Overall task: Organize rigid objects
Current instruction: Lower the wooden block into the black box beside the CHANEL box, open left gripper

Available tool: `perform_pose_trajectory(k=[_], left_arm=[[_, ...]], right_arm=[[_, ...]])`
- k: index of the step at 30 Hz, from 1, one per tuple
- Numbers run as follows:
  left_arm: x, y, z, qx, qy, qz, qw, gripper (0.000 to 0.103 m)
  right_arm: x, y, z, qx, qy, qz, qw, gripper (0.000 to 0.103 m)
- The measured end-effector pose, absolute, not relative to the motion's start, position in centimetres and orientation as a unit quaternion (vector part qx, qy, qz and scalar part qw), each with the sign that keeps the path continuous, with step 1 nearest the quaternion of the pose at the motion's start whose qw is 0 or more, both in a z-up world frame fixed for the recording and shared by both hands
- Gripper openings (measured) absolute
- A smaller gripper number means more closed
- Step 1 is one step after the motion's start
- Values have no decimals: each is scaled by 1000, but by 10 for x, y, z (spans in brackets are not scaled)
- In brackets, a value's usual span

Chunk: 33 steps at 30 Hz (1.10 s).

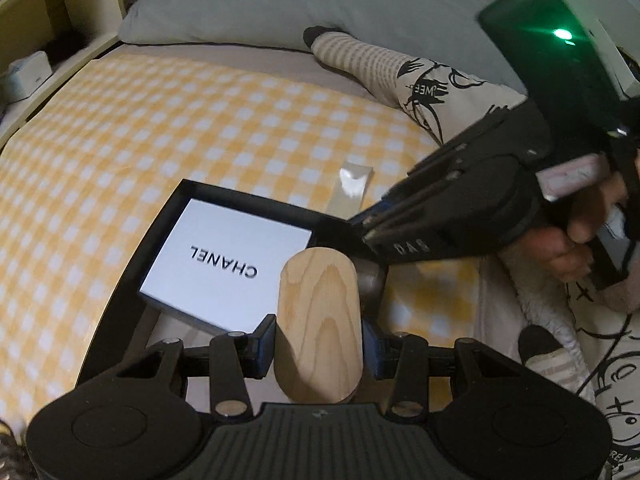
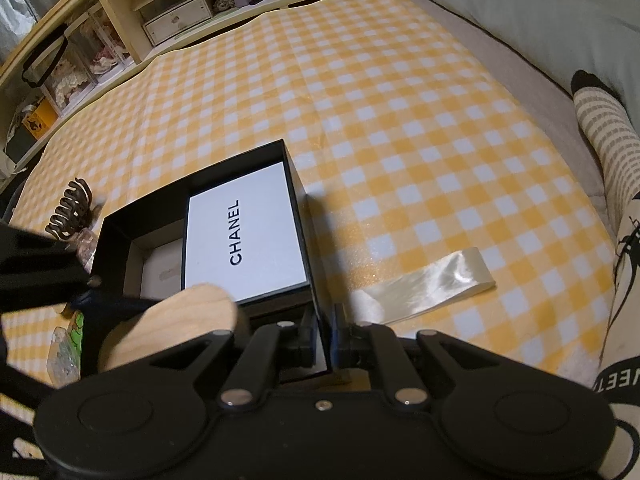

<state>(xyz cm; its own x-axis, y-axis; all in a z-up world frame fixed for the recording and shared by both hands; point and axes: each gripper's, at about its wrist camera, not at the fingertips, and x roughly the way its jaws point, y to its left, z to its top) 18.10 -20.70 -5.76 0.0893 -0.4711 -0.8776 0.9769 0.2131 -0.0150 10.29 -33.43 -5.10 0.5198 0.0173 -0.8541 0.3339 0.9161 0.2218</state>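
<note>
The left tongs (image 1: 319, 350) are squeezing the hard, smooth wood block (image 1: 319, 328) by its sides, over the box (image 1: 120, 280). The right tongs (image 2: 323, 338) are pinching the box's thin, stiff wall.

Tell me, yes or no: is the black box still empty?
No. A white Chanel box already lies inside the black box, filling its right part in the right wrist view.

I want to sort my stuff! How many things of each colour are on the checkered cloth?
Black: 1, the open box
White: 1, the CHANEL box inside it
Wood: 1, the oval piece in the left gripper
Brown: 1, the hair claw
Clear: 1, the plastic strip
Total: 5
</note>
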Motion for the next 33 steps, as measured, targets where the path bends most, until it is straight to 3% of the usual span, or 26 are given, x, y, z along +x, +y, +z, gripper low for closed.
perform_pose_trajectory(k=[3, 6, 11, 15, 19, 33], left_arm=[[188, -204, -59, 291, 410, -535, 679, 69], [185, -192, -59, 269, 420, -533, 684, 71], [187, -164, -60, 232, 465, -498, 694, 44], [191, -149, -63, 192, 497, -486, 693, 31], [199, -139, -61, 133, 525, -467, 700, 11], [210, -171, -98, 120, 587, -395, 697, 7]], right_arm=[[103, -335, -51, 185, 481, -93, 852, 8], [103, -335, -51, 188, 482, -93, 851, 8], [104, -335, -52, 189, 483, -94, 850, 8], [104, -335, -52, 191, 482, -96, 850, 8], [104, -335, -53, 192, 482, -96, 849, 8], [104, -335, -53, 192, 482, -96, 849, 8]])
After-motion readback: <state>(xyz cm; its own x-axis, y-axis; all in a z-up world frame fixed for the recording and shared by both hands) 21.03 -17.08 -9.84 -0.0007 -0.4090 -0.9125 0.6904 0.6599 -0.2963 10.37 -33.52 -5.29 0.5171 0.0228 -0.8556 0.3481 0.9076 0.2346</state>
